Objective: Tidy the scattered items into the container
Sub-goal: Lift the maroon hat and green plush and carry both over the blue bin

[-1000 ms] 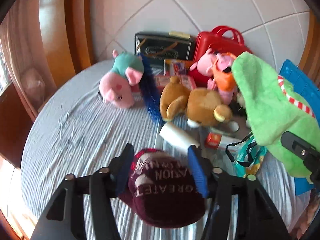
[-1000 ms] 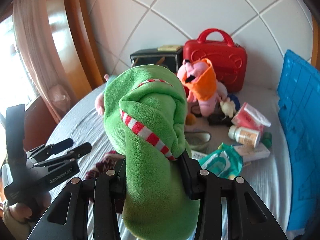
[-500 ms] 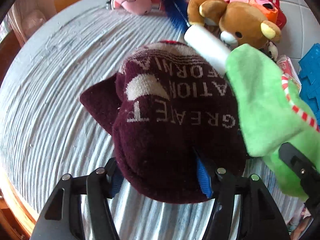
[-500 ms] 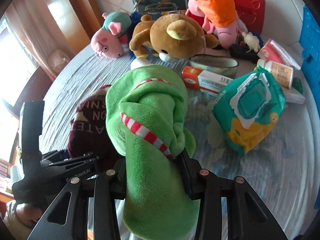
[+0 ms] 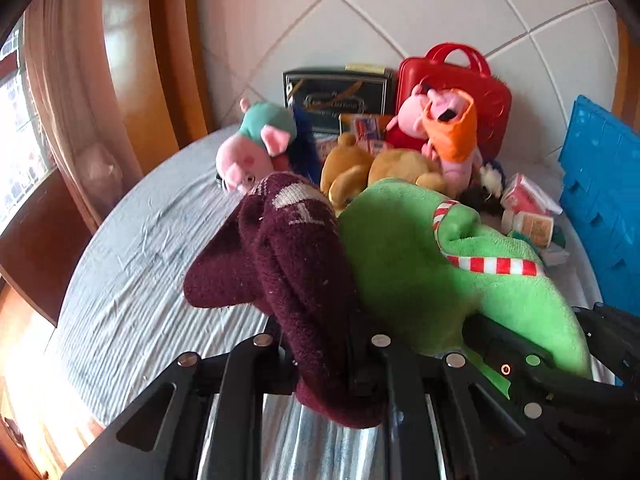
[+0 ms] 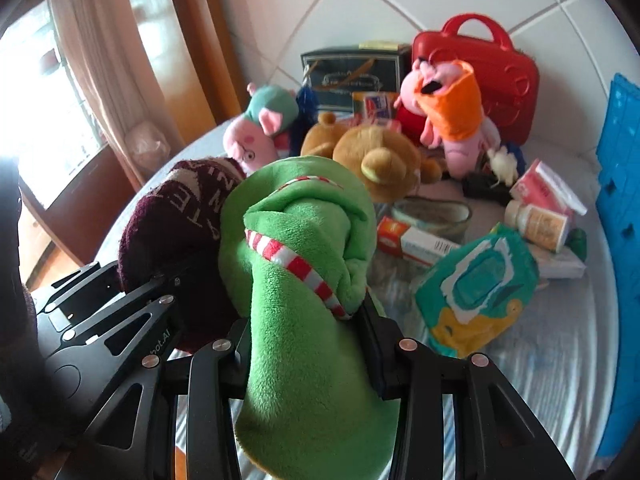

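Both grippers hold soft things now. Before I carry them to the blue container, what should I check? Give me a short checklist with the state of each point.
1. Left gripper shut on the maroon sock: ok; its jaws have just been closing, sock between them.
2. Right gripper shut on the green plush cloth: ok.
3. Maroon sock lifted clear of the bed sheet: ok.
4. Two held items apart: not ok, they press together.
5. Blue crate within view: ok, at the right edge.
6. Crate interior free to receive items: cannot tell, only its outer wall shows.
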Motion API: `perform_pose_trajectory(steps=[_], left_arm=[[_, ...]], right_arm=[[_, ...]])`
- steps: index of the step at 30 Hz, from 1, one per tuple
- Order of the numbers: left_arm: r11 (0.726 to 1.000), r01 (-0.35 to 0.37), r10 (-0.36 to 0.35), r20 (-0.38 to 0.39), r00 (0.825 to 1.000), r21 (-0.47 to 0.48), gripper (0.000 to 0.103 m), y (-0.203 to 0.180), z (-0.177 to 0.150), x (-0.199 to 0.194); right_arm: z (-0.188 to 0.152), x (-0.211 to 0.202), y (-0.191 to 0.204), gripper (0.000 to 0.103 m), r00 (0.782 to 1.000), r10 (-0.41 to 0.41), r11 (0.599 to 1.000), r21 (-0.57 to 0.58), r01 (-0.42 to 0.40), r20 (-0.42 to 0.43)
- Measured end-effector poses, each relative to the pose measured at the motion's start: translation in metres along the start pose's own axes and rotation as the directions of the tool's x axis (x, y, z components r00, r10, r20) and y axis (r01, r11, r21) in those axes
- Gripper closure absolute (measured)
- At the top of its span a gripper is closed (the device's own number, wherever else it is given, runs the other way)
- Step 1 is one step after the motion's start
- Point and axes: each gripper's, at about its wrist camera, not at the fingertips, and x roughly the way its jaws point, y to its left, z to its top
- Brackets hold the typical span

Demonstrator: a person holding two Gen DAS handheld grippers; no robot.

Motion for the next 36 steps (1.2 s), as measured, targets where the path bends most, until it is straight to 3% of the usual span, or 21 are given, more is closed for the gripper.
perform_pose_trajectory(steps=[4, 10, 14, 19, 27, 36], left_arm=[[0.999, 0.036, -0.039, 0.125, 0.991, 0.031, 0.088, 0.002, 0.036, -0.037], [0.988, 0.108, -0.135, 0.276, 0.952, 0.112, 0.088, -0.017, 0.078, -0.092], [0.977, 0.14, -0.187, 0.337, 0.923, 0.159, 0.088, -0.036, 0.097, -0.118], [0.954, 0.192, -0.271, 0.385, 0.882, 0.23, 0.088, -0.076, 0.113, -0.146], [0.888, 0.324, -0.438, 0.384, 0.813, 0.327, 0.088, -0.176, 0.121, -0.182], [0.836, 0.366, -0.527, 0.415, 0.742, 0.408, 0.088, -0.343, 0.114, -0.242]], right_arm=[[0.026, -0.049, 0.002, 0.063, 0.993, -0.051, 0.999, 0.003, 0.051, 0.106], [0.054, -0.125, -0.001, 0.063, 0.957, -0.153, 0.988, 0.038, 0.148, 0.248], [0.064, -0.181, -0.019, 0.063, 0.911, -0.247, 0.969, 0.095, 0.228, 0.33], [0.067, -0.25, -0.057, 0.063, 0.834, -0.378, 0.925, 0.2, 0.323, 0.403], [0.045, -0.344, -0.128, 0.063, 0.72, -0.545, 0.837, 0.332, 0.435, 0.43], [-0.002, -0.453, -0.238, 0.063, 0.636, -0.631, 0.775, 0.398, 0.491, 0.445]])
